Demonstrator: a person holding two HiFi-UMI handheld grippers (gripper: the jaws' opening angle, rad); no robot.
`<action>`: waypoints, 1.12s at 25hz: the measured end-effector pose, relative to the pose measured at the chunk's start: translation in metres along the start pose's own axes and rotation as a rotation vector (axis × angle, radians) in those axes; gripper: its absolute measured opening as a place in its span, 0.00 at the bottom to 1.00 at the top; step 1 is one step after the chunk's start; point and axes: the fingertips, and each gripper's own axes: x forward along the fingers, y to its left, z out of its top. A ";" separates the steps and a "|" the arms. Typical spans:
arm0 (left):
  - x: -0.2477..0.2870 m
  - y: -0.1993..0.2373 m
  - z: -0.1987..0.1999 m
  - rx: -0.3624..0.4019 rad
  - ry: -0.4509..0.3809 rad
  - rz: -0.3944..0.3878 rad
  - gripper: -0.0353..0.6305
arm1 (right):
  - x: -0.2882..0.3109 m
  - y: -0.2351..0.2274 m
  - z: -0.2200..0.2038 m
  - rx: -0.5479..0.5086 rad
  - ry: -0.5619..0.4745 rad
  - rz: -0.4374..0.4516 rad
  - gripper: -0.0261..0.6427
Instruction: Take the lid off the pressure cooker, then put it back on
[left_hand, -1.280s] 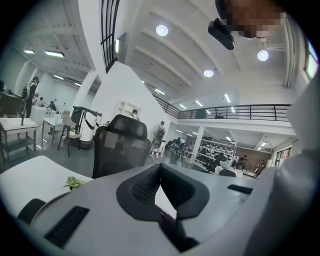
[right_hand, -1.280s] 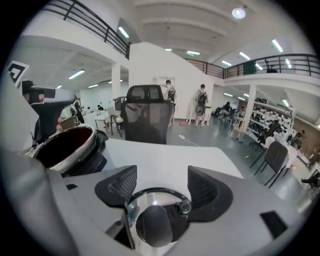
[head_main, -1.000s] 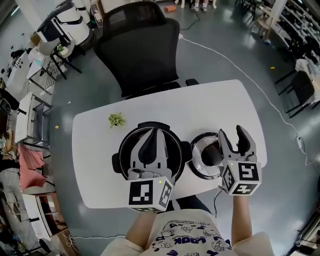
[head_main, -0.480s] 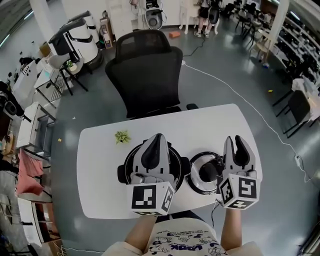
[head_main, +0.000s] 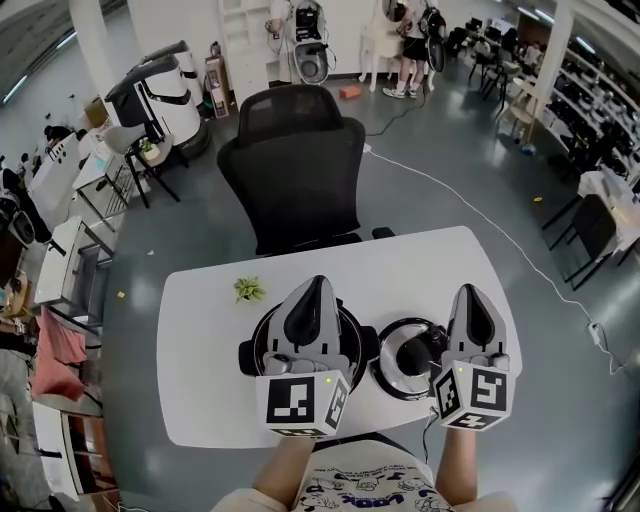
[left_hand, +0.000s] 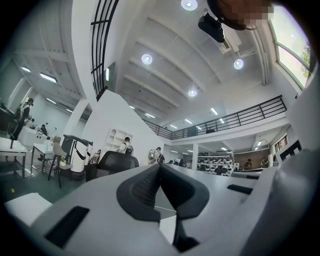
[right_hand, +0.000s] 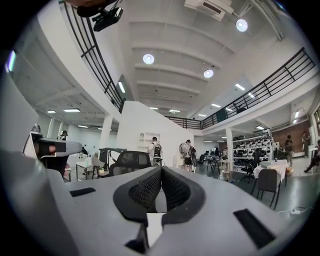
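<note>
Black knob up, the lid lies on the desk right of centre, just beside the open pot, so the right hand-held gripper, jaws just closed on nothing, should reopen squarely over that knob, while the left hand-held gripper, likewise pressed together and empty, steadies the pot.

The person wore a white T-shirt printed with cartoon figures and dark blue lettering. The left gripper and right gripper had smooth pale-grey tapered shells and black ribbed pads. Each carried a white cube with black square markers and a small green light. The right gripper's jaws had just been closing, with nothing between them.
</note>
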 end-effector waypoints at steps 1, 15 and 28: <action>0.000 -0.001 0.000 0.002 -0.001 -0.001 0.07 | -0.001 0.000 0.000 0.001 -0.002 0.002 0.05; -0.003 -0.011 0.000 -0.010 0.007 -0.019 0.07 | -0.007 -0.003 0.000 0.004 0.021 0.002 0.05; 0.008 -0.007 -0.012 0.002 0.052 -0.024 0.07 | 0.006 0.000 -0.032 -0.014 0.142 0.061 0.14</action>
